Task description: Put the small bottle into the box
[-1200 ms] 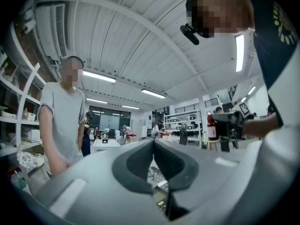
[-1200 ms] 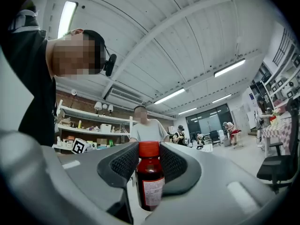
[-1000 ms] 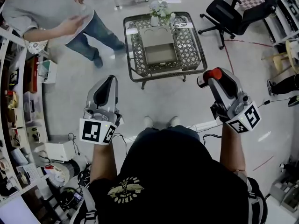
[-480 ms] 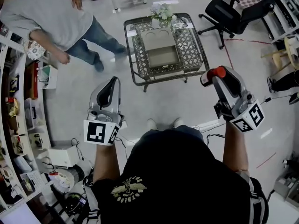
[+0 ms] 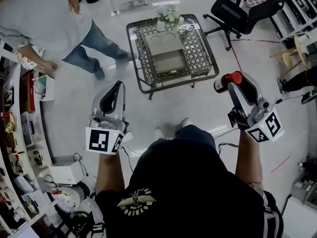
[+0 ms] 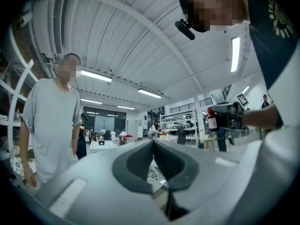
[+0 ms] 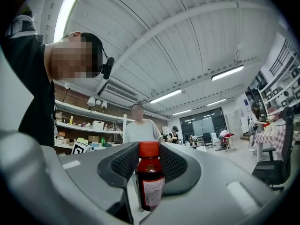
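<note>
The small bottle [image 5: 219, 86] is dark brown with a red cap and a white label. My right gripper [image 5: 231, 82] is shut on it and holds it in the air, right of the table's near corner. In the right gripper view the bottle [image 7: 150, 182] stands upright between the dark pads of the right gripper [image 7: 149, 154]. The open cardboard box [image 5: 170, 61] lies on the metal lattice table [image 5: 200, 48] ahead. My left gripper [image 5: 117, 88] hovers over the floor, left of the table and in front of it. The jaws of the left gripper [image 6: 153, 144] meet with nothing between them.
A person in a grey shirt and jeans [image 5: 44, 29] stands at the left, near the table. A vase of flowers [image 5: 168, 16] sits at the table's far edge. A black office chair [image 5: 237, 16] stands at the far right. Cluttered shelves [image 5: 15, 148] line the left side.
The right gripper with the bottle has drifted slightly right. The left gripper has barely moved. The person in grey has moved further left.
</note>
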Demonstrator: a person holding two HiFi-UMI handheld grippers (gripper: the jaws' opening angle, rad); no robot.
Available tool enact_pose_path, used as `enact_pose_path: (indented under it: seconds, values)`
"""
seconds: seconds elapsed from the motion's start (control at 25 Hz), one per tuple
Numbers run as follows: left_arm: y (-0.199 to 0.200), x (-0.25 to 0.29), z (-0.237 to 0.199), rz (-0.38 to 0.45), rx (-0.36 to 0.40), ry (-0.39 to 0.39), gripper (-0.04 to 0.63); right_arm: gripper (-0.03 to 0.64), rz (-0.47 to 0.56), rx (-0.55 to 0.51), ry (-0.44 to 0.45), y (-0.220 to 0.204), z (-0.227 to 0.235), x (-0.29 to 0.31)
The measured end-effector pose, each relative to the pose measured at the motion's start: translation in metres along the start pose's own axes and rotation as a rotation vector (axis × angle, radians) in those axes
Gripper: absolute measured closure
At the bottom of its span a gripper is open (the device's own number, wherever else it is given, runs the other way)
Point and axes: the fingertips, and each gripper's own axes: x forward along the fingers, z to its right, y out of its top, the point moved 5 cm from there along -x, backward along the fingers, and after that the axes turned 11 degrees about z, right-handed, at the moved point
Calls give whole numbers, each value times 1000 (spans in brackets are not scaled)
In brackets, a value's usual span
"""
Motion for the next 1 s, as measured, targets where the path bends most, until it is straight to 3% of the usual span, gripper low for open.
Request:
enact_pose_path:
  seconds: [0.56,1.0]
  values:
    - [-13,34,-8,-13,5,3,595,468,5,7,-4,-13,39,14]
    - [-33,164,7,-37,-6,50,595,468,-13,74,15,-28,177,51]
